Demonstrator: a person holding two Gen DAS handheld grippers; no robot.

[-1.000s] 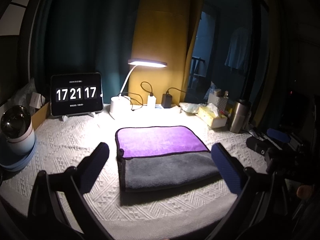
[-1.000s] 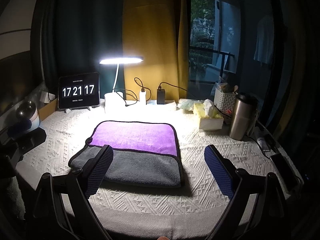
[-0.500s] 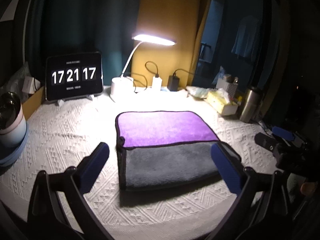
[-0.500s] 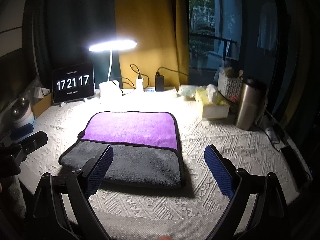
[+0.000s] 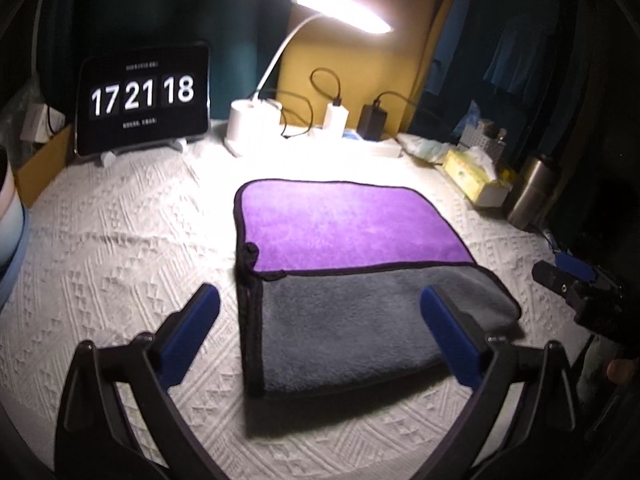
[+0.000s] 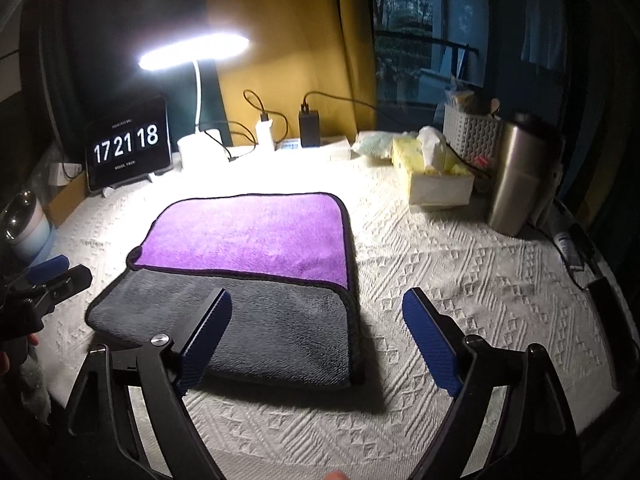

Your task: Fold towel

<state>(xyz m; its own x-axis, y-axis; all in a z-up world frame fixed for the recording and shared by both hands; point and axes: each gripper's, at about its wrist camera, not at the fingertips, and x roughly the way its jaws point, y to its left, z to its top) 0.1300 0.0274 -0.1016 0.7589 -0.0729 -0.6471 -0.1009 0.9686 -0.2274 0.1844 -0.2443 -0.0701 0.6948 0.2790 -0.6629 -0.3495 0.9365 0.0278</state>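
Towel (image 5: 352, 280): lies flat mid-table, partly folded, purple half far, grey half near; long axis crosswise.
Left gripper (image 5: 320, 332): spread wide, empty, above the towel's near-left part.
Right gripper (image 6: 316, 336): spread wide, empty, over the near-right corner.
Nearer: both about equally close.
Surroundings: lamp (image 6: 196, 52), clock tablet (image 5: 144, 98), tissue box (image 6: 432, 176), steel flask (image 6: 516, 176) stand well apart; nothing blocks.

The right gripper (image 6: 316, 334) hangs with jaws spread wide, empty, over the near edge of the towel (image 6: 248, 276) — purple half far, grey half near — lying flat on the white tablecloth (image 6: 460, 280). The left gripper (image 6: 48, 276) shows at the left edge.
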